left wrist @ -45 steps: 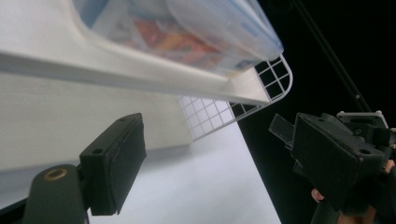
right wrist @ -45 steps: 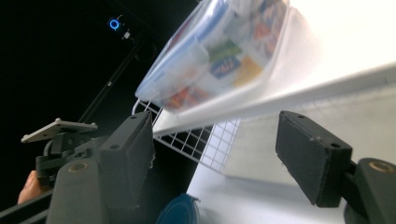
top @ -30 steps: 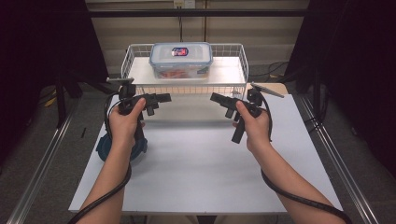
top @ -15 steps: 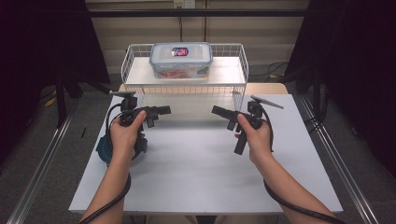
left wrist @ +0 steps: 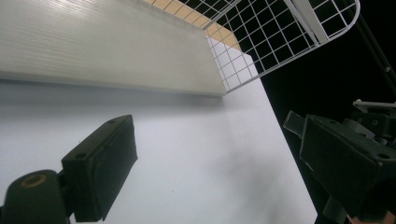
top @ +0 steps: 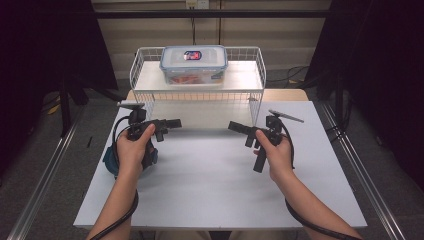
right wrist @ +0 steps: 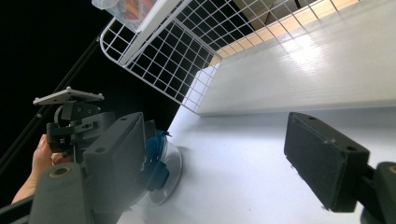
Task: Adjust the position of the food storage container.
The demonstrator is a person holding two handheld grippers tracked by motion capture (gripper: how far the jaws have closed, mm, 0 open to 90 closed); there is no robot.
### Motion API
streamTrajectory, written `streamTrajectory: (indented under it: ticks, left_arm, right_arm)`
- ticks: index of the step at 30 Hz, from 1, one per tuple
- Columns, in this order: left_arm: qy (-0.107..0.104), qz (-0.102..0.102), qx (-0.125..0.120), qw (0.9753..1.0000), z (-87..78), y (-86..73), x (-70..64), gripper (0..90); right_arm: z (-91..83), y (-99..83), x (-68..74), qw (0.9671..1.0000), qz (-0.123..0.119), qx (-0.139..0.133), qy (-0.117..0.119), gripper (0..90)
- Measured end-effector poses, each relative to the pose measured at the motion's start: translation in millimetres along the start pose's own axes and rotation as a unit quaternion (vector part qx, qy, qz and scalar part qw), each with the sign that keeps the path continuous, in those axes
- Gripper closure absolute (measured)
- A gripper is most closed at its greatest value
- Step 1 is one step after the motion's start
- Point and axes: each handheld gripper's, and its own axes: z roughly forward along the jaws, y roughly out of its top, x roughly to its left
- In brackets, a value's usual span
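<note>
1. Left hand-held gripper [top: 172, 123]: held above the white desk [top: 210, 200], pointing inward; jaws wide apart, nothing between them.
2. Right hand-held gripper [top: 236, 126]: held above the desk, pointing inward toward the left one; jaws also spread and empty.
3. Blue spool [top: 111, 159]: lies on the desk at its left side, partly covered by the left hand [top: 131, 150]; the nearest item to either gripper. The right gripper view shows it as a clear-flanged reel [right wrist: 161, 163] with blue winding.
4. Lidded food container [top: 193, 64]: sits in the white wire basket [top: 257, 75] at the desk's far edge, well apart from both grippers.
5. Handling note (judgement): to take the spool, draw the left hand-held gripper back and down, straddle one flange squarely, and close gently; the clear flange may slip.
</note>
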Motion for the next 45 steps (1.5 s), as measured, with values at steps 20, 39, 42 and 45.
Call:
streamTrajectory:
  ticks: [20,39,42,45]
  left_arm:
    - [0.054,0.021,-0.003,0.9983,-38.3,4.7,28.9,9.0]
    - [0.118,0.001,-0.037,0.9923,-98.9,-3.2,73.4,7.9]
    - [0.13,0.0,-0.04,0.9907,-102.7,-3.7,79.1,7.6]
    - [0.133,-0.003,-0.047,0.99,-106.4,-2.6,85.6,7.3]
  right_arm:
    - [-2.4,-5.8,-3.2,0.9999,0.001,0.011,0.002,20.2]
    - [18.1,-11.5,11.6,0.9991,-0.007,0.037,0.017,20.2]
    - [19.2,-12.4,10.5,0.9991,-0.005,0.04,0.015,20.2]
    - [19.2,-12.5,9.6,0.9991,-0.001,0.04,0.016,20.2]
